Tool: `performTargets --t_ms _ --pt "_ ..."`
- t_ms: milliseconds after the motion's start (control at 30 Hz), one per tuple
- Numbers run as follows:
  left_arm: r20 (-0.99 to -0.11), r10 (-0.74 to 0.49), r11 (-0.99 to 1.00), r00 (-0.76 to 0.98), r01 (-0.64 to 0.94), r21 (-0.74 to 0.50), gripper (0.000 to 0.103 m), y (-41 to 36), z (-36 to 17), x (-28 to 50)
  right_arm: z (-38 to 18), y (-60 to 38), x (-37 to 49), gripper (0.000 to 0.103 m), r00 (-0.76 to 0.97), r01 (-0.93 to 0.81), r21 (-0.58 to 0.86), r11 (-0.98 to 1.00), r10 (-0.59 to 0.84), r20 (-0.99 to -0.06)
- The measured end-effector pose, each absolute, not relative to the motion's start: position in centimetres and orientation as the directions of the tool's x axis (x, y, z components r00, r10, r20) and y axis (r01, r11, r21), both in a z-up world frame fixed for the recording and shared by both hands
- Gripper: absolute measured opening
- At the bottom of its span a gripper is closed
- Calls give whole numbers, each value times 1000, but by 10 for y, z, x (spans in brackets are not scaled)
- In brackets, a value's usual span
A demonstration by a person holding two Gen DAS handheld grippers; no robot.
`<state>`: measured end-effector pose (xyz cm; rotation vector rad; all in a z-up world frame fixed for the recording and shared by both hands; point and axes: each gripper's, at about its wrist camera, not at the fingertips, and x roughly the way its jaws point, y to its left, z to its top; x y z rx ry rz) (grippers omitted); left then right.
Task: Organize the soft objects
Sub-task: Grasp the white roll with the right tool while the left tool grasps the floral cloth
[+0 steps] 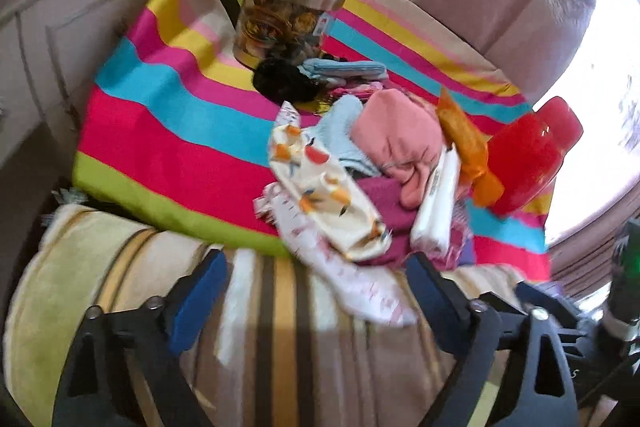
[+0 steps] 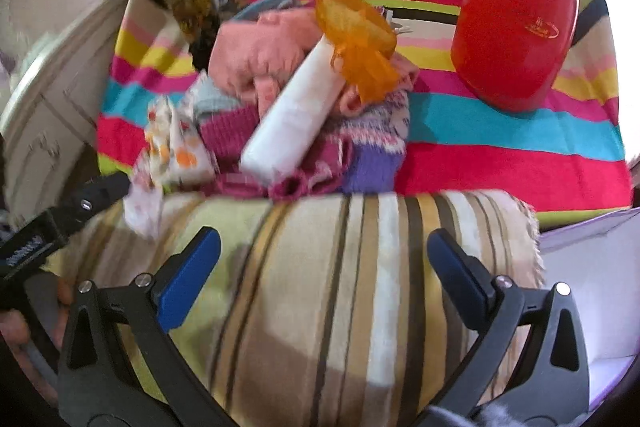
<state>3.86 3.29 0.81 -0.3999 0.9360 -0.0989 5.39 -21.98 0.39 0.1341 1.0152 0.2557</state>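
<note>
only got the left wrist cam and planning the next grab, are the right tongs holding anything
Observer: No. The right tongs stand open over the striped cushion, with nothing between them.
Operator: which soft thing lies nearest them
Observer: A purple knit piece at the front edge of the heap, just past the cushion.
Operator: anything off to their right
Observer: A pale flat surface sits beside the cushion's fringed end; I cannot tell what it is.
</note>
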Motion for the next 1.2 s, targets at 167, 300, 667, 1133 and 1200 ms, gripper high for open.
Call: performTargets --t_ms 167,300,667,1133,1200 --pt "-770 -311 889 558 -116 -443 79 37 0 72 5 -224 82 103 514 -100 344 934 344 -786" --pt "-773 -331 869 541 -145 -473 78 44 -5 91 1 -215 106 100 496 -99 378 920 375 -783" --pt "-810 -256 924 528 -114 -366 36 30 -13 118 -16 -185 146 54 438 -110 332 937 345 -830" --pt "-770 -124 980 626 -46 -195 25 1 20 90 5 -190 122 50 495 -163 328 930 365 -788" --pt "-766 -113 982 633 -46 -183 25 0 24 86 11 -194 117 50 509 -167 328 930 366 -779"
